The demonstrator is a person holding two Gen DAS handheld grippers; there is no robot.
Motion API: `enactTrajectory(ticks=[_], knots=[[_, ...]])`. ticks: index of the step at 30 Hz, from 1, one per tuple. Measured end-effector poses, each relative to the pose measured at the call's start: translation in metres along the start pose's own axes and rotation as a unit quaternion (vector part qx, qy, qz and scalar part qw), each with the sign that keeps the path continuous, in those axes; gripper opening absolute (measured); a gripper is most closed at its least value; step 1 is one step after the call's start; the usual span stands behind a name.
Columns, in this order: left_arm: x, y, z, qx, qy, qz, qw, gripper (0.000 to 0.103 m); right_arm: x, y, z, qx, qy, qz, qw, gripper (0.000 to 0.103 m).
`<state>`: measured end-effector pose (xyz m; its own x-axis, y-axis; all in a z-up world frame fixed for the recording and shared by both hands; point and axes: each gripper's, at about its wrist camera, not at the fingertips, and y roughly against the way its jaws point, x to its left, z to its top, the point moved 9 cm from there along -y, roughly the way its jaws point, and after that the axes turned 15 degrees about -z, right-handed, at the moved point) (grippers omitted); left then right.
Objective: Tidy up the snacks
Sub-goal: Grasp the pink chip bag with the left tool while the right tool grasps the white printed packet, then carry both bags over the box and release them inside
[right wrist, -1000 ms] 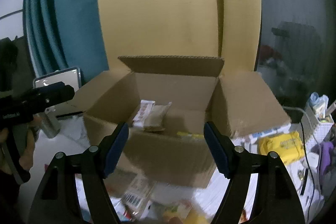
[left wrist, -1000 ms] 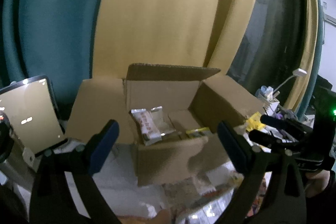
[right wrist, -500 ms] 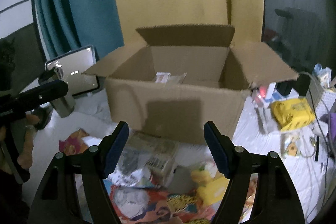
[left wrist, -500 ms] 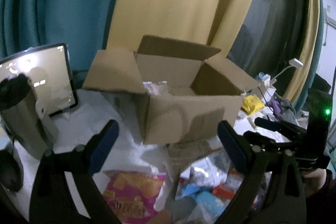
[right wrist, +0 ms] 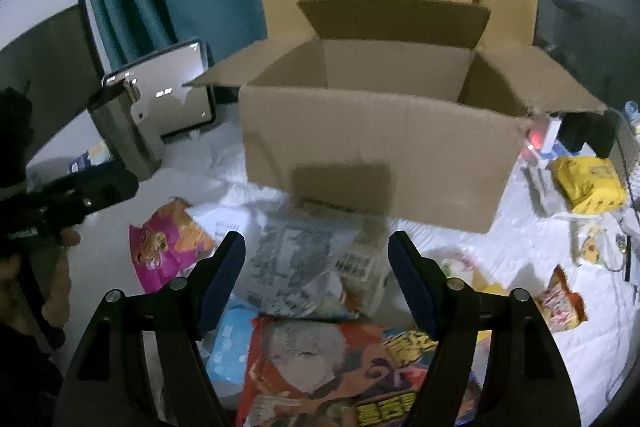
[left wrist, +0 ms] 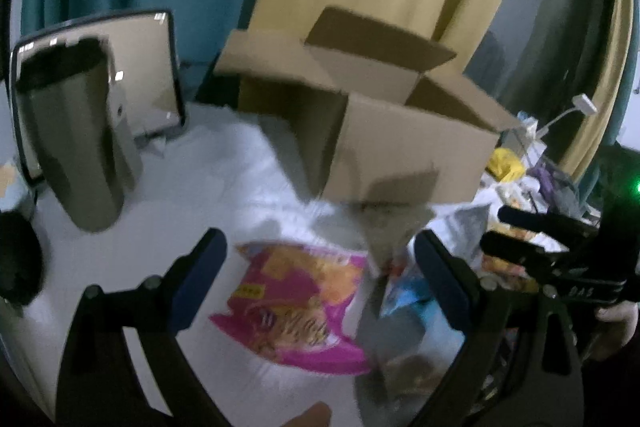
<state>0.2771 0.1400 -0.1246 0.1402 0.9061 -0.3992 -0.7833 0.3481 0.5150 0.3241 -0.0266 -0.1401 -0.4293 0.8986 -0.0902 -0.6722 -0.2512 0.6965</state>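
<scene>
An open cardboard box (left wrist: 404,155) (right wrist: 372,143) stands on a white surface, flaps spread. In front of it lies a heap of snack packets. My left gripper (left wrist: 320,275) is open and empty, hovering over a pink and orange snack bag (left wrist: 296,311) (right wrist: 164,247). My right gripper (right wrist: 316,267) is open and empty above a grey printed packet (right wrist: 296,267), with a large orange bag with a drawn figure (right wrist: 320,367) below it. The box's inside is hidden from both views.
A metal tumbler (left wrist: 76,147) (right wrist: 124,135) and a propped tablet (left wrist: 160,67) (right wrist: 176,87) stand left of the box. A yellow packet (right wrist: 588,183), cables and small items lie to the right. A light blue packet (right wrist: 228,343) lies by the heap.
Both grippers have dropped and tilted down from over the box to the snack heap in front of it. The box's contents have gone out of sight; the jaws kept their width.
</scene>
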Motion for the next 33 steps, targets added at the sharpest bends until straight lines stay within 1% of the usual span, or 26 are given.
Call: enactTrajectory(ticks=[4,12,14,17,19,21,22,23,24,25,26,27,28,33], knots=[[0.013,-0.010,-0.022,0.032,0.008,0.010,0.9994,0.096,0.011,-0.006,-0.006,0.015,0.006,0.007,1.000,0.077],[0.022,-0.035,-0.045,0.084,0.004,0.011,0.9964,0.096,0.029,-0.017,-0.015,0.040,0.024,0.016,0.999,0.077],[0.024,-0.039,-0.048,0.092,-0.001,0.021,0.9955,0.096,0.032,-0.020,-0.017,0.045,0.028,0.017,0.998,0.077],[0.025,-0.045,-0.053,0.106,0.002,0.020,0.9942,0.096,0.033,-0.026,-0.019,0.051,0.032,0.012,0.998,0.077],[0.028,-0.048,-0.057,0.113,-0.005,0.031,0.9931,0.096,0.034,-0.029,-0.021,0.055,0.034,0.009,0.998,0.077],[0.030,-0.050,-0.060,0.118,-0.005,0.034,0.9924,0.095,0.034,-0.031,-0.022,0.055,0.036,0.007,0.998,0.077],[0.030,-0.050,-0.060,0.117,-0.005,0.033,0.9926,0.095,0.034,-0.032,-0.023,0.054,0.034,0.008,0.998,0.075],[0.030,-0.049,-0.059,0.115,-0.005,0.031,0.9929,0.095,0.034,-0.032,-0.022,0.053,0.031,0.012,0.998,0.067],[0.029,-0.049,-0.059,0.114,-0.007,0.030,0.9930,0.088,0.034,-0.032,-0.022,0.053,0.029,0.016,0.998,0.058],[0.029,-0.049,-0.060,0.115,-0.008,0.024,0.9930,0.081,0.034,-0.032,-0.022,0.052,0.027,0.019,0.998,0.057],[0.028,-0.049,-0.059,0.113,-0.009,0.025,0.9932,0.080,0.034,-0.031,-0.022,0.049,0.025,0.025,0.998,0.045],[0.028,-0.049,-0.059,0.111,-0.009,0.025,0.9934,0.077,0.035,-0.030,-0.021,0.046,0.025,0.030,0.998,0.044],[0.027,-0.048,-0.058,0.110,-0.010,0.025,0.9936,0.072,0.034,-0.029,-0.020,0.043,0.024,0.031,0.998,0.044],[0.024,-0.043,-0.054,0.098,-0.008,0.026,0.9948,0.062,0.033,-0.020,-0.016,0.031,0.017,0.043,0.998,0.042]])
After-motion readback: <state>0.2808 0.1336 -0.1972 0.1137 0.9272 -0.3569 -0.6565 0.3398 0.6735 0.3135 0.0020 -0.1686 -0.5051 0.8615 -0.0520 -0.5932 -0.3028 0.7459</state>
